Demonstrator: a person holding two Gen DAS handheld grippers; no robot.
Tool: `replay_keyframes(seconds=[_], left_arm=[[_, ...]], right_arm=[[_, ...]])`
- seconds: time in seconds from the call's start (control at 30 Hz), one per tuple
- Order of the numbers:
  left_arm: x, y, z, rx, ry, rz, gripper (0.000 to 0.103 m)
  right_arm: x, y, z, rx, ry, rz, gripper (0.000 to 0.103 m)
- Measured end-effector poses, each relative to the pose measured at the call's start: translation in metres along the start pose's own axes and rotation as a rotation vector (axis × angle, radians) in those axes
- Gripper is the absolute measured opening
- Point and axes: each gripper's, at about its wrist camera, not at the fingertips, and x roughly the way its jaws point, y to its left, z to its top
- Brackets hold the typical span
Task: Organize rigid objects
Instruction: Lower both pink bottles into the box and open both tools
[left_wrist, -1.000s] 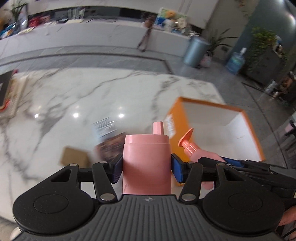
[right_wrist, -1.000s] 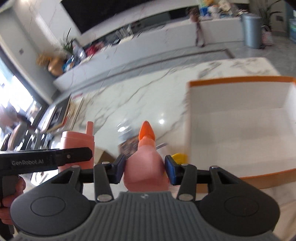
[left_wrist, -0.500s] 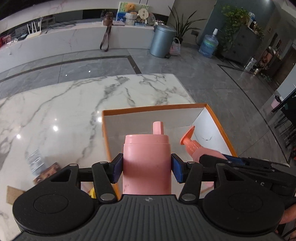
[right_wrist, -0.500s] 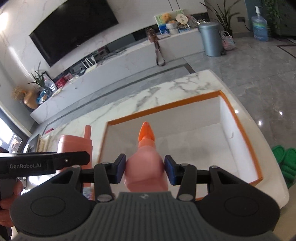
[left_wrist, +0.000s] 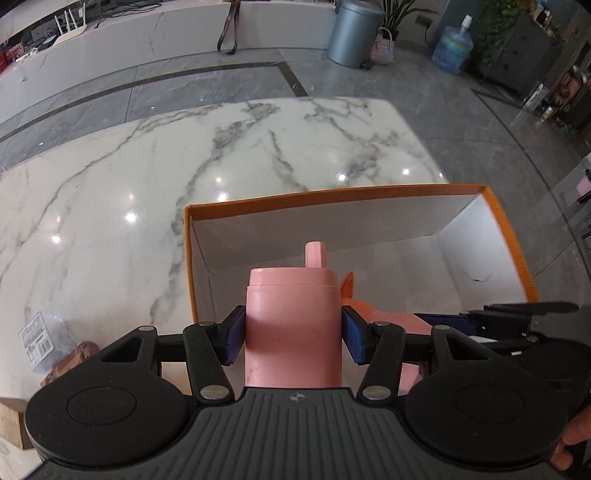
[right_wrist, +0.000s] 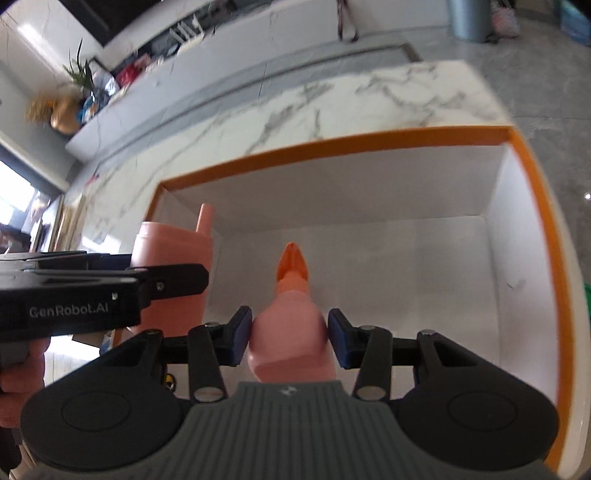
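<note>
My left gripper (left_wrist: 293, 334) is shut on a wide pink bottle (left_wrist: 293, 321) with a short spout, held over the near left part of an orange-rimmed box (left_wrist: 332, 201) with white inner walls. My right gripper (right_wrist: 290, 338) is shut on a narrower pink bottle (right_wrist: 290, 332) with an orange pointed cap, held over the same box (right_wrist: 332, 142). Both bottles hang side by side above the box floor. In the right wrist view the wide pink bottle (right_wrist: 173, 258) and left gripper (right_wrist: 173, 282) appear at left; in the left wrist view the narrower bottle (left_wrist: 388, 317) peeks out at right.
The box stands on a white marble table (left_wrist: 147, 177) near its right end. A small clear packet (left_wrist: 40, 336), a brown item (left_wrist: 74, 356) and a cardboard piece (left_wrist: 11, 424) lie on the table left of the box. Grey floor and a bin (left_wrist: 352, 29) lie beyond.
Both grippers have carried their bottles to the right and down, from over the bare table to over the open box. The box now fills more of both views.
</note>
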Motion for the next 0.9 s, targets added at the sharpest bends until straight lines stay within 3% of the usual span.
replay_keyframes(seconds=[0.3,0.6,0.9], left_arm=[[0.026,-0.011,0.013,0.063,0.05,0.108,0.062],[0.037,-0.024,0.017,0.153,0.029,0.211,0.066],[0.024,-0.019,0.013,0.155,0.002,0.186,0.066]], right_arm=[[0.039,-0.01,0.015,-0.014,0.082,-0.03,0.046],[0.052,-0.019,0.015,0.005,0.109,-0.029,0.046],[0.034,-0.012,0.011,-0.032,0.094,-0.04,0.049]])
